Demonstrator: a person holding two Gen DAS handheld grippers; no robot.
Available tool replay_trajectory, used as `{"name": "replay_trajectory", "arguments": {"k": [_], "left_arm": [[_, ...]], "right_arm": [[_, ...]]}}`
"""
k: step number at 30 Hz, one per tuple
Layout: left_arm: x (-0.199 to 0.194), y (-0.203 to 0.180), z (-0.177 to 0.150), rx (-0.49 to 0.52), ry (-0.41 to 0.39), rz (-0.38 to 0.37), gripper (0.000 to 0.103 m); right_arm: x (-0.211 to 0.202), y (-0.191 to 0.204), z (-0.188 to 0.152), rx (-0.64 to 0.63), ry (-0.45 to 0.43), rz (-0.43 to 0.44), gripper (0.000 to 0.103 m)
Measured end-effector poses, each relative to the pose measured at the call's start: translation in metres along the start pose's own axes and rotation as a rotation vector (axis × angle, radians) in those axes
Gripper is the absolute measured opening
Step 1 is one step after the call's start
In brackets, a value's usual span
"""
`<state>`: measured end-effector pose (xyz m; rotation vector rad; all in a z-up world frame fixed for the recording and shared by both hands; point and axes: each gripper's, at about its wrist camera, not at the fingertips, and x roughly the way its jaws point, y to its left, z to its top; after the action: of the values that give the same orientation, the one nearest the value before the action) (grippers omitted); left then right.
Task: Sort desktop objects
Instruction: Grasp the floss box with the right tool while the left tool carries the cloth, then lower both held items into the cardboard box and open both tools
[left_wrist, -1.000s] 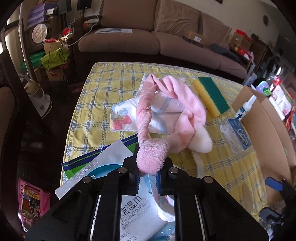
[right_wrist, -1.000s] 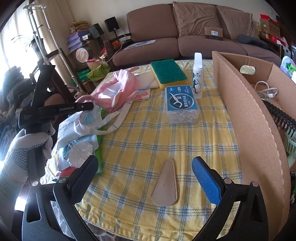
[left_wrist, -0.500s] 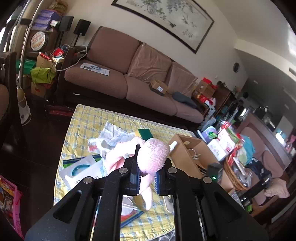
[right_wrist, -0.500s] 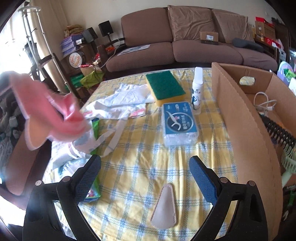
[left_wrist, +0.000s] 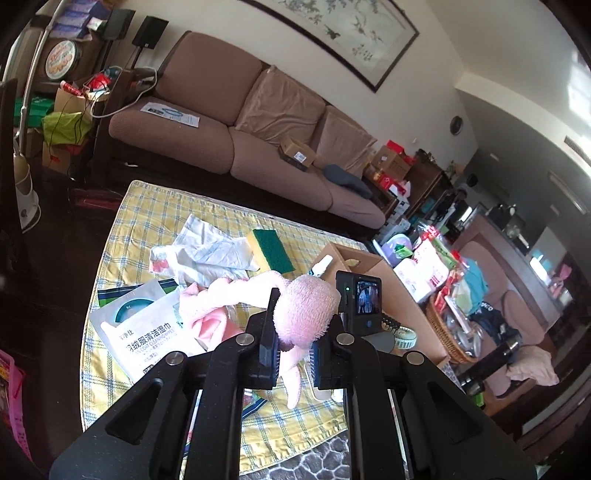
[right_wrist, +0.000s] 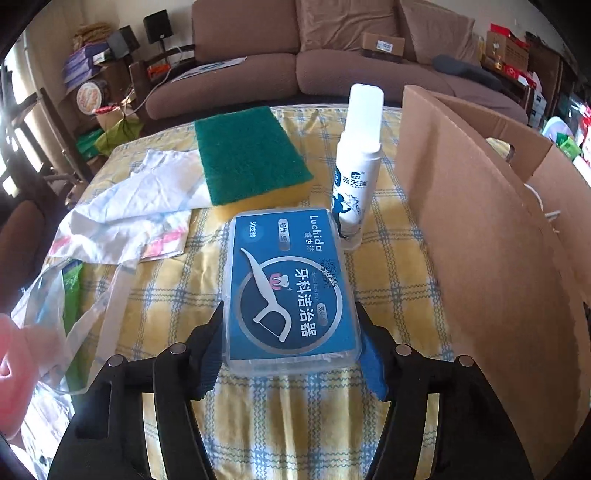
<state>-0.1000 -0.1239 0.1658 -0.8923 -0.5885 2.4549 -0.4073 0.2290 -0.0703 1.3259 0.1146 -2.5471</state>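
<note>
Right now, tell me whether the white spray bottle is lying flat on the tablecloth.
No, the white spray bottle stands upright on the yellow checked tablecloth, just behind the floss pick box.

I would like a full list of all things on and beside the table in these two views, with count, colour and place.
Floss pick box: one, blue label, clear case, table centre, between the right claw's fingers.
Spray bottle: one, white, upright behind the box.
Sponge: one, green on yellow, far side of table.
Plastic bag: one, white, left of the sponge.
Wipes pack: one, white, near left edge.
Pink towel: one, lifted in the left claw.
Cardboard box: one, brown, right of table.
Tablecloth: one, yellow check.
Sofa: one, brown, behind.
Left claw: black, shut on towel.
Right claw: black with blue pads, just been closing around the floss box.
</note>
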Motion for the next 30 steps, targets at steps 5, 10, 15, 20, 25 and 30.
{"name": "replay_trajectory", "arguments": {"k": [5,10,15,20,25,30], "left_arm": [[0.005,-0.016,-0.005,0.040,0.029,-0.026,0.012],[0.019,-0.047,-0.010,0.038,0.071,-0.090,0.012],[0.042,-0.103,-0.009,0.082,0.130,-0.149,0.012],[0.078,-0.170,0.012,0.141,0.180,-0.209,0.012],[0.131,-0.230,0.045,0.183,0.202,-0.228,0.012],[0.218,-0.260,0.073,0.223,0.227,-0.155,0.013]], "right_arm": [[-0.044,0.003,-0.010,-0.034,-0.020,0.128,0.063],[-0.116,-0.013,-0.036,-0.022,-0.039,0.305,0.063],[-0.176,-0.052,-0.050,0.001,-0.044,0.361,0.063],[-0.221,-0.114,-0.034,0.064,-0.110,0.321,0.063],[-0.221,-0.175,-0.001,0.060,-0.160,0.138,0.063],[-0.160,-0.219,0.045,0.041,-0.107,-0.026,0.063]]}}
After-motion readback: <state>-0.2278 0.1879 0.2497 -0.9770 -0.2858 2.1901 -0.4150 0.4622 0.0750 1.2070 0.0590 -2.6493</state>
